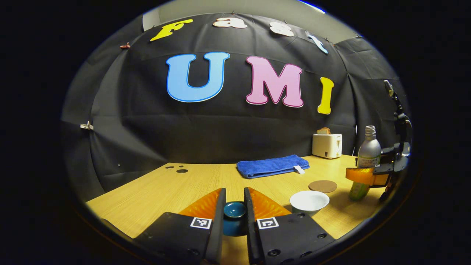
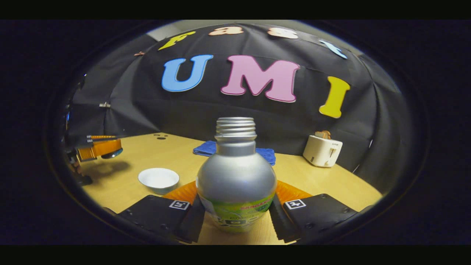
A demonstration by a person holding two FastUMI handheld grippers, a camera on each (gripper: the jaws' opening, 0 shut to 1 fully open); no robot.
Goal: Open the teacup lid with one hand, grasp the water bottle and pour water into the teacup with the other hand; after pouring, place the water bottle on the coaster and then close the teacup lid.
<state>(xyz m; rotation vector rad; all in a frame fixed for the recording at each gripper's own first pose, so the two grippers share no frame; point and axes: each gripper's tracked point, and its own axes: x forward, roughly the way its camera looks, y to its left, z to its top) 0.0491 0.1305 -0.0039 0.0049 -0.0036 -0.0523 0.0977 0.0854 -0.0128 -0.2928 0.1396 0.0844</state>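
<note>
While fingers (image 2: 188, 217) hide its base, bottle (image 2: 235, 176) uncapped, lid (image 1: 234, 213) half-hidden

you're in a staged recording booth, not a real kitchen: black cloth (image 1: 220, 129) hangs as the walls, pinned up with clips (image 1: 86, 126), and pale room wall (image 1: 235, 9) shows above it. a wooden table (image 1: 165, 191) carries a few household props: a toaster (image 1: 326, 145), a folded blue towel (image 1: 272, 165), a coaster (image 1: 322, 186).
</note>
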